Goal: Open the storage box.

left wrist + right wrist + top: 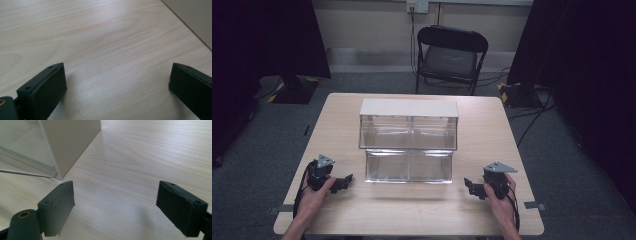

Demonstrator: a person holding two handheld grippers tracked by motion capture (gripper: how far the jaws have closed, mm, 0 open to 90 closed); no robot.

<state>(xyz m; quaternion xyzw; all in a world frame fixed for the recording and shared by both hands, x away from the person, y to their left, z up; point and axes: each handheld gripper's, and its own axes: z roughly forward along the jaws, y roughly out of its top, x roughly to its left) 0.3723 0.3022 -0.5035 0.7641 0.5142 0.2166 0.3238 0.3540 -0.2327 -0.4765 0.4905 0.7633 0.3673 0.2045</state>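
Observation:
A two-tier cabinet [408,141] of clear drawers with a white top stands in the middle of the light wooden table [492,130]. My left gripper [343,182] rests near the front left of the table, held by a hand, its jaws wide apart over bare wood [117,82]. My right gripper [472,187] sits at the front right, jaws also wide apart [115,205], with nothing between them. The cabinet's beige side wall and clear drawer front [67,142] show at the upper left of the right gripper view.
A black folding chair [449,55] stands beyond the table's far edge. Dark curtains hang at both sides. Cables run across the grey floor at the back right. A beige surface [192,17] fills the upper right corner of the left gripper view.

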